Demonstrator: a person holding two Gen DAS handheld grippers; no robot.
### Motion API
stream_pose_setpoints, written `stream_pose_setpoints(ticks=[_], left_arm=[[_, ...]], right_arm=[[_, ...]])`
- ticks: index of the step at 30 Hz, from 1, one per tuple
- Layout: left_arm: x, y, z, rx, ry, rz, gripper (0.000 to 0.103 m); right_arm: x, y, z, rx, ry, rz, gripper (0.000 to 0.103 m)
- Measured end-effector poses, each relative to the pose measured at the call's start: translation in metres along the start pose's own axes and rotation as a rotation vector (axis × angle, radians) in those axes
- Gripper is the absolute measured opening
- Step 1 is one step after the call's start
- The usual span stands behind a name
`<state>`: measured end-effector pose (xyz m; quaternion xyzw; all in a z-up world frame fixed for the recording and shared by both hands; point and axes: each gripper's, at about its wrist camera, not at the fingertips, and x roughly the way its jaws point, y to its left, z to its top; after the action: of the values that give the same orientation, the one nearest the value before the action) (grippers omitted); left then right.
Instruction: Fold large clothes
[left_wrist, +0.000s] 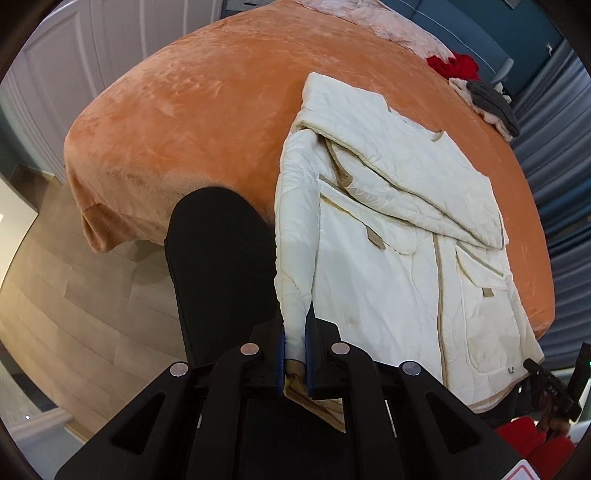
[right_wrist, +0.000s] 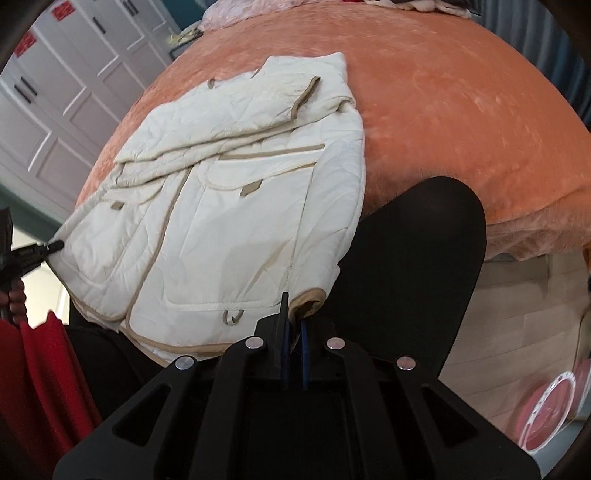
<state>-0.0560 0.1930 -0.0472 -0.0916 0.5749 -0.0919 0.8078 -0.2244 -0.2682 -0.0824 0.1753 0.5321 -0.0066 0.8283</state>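
Observation:
A cream quilted jacket (left_wrist: 399, 236) with tan trim lies on the orange bed (left_wrist: 192, 110), sleeves folded across its front, hem hanging toward me. My left gripper (left_wrist: 295, 347) is shut on the jacket's lower left hem corner. In the right wrist view the same jacket (right_wrist: 229, 206) lies on the bed (right_wrist: 461, 110), and my right gripper (right_wrist: 293, 325) is shut on the lower right hem corner with its tan binding. Each view shows the other gripper at the jacket's far hem corner: the right gripper (left_wrist: 532, 365) and the left gripper (right_wrist: 55, 245).
A black-clad knee (left_wrist: 221, 266) presses at the bed edge beside the jacket, also in the right wrist view (right_wrist: 406, 266). Red and grey clothes (left_wrist: 480, 88) lie at the bed's far corner. White wardrobe doors (right_wrist: 74, 92) stand behind. Wood floor (left_wrist: 55, 314) lies below.

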Motion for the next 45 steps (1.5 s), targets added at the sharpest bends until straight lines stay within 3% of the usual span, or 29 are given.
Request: stream_pose_setpoints(ticks=[4,9,17,31,45], left_arm=[[-0.009,-0.008,0.015,-0.007,-0.043,-0.017,0.005],[-0.028,-0.032,0.055,0.047,-0.179,-0.035,0.006],[-0.019,-0.058,0.127,0.085,-0.353,-0.05,0.006],[0.055,-0.078,0.214,0.095,-0.406,0.034,0.008],[0.141,-0.072,0.267,0.022,-0.311,0.105,0.01]], right_arm=[[-0.011,0.006,0.024,-0.024,-0.087,0.003,0.003],[-0.023,0.003,0.073,-0.009,-0.246,0.03,0.003],[-0.001,-0.005,0.155,0.05,-0.43,0.041,0.003],[0.066,-0.022,0.242,0.169,-0.464,0.031,0.003],[0.136,-0.023,0.295,0.193,-0.393,-0.034,0.003]])
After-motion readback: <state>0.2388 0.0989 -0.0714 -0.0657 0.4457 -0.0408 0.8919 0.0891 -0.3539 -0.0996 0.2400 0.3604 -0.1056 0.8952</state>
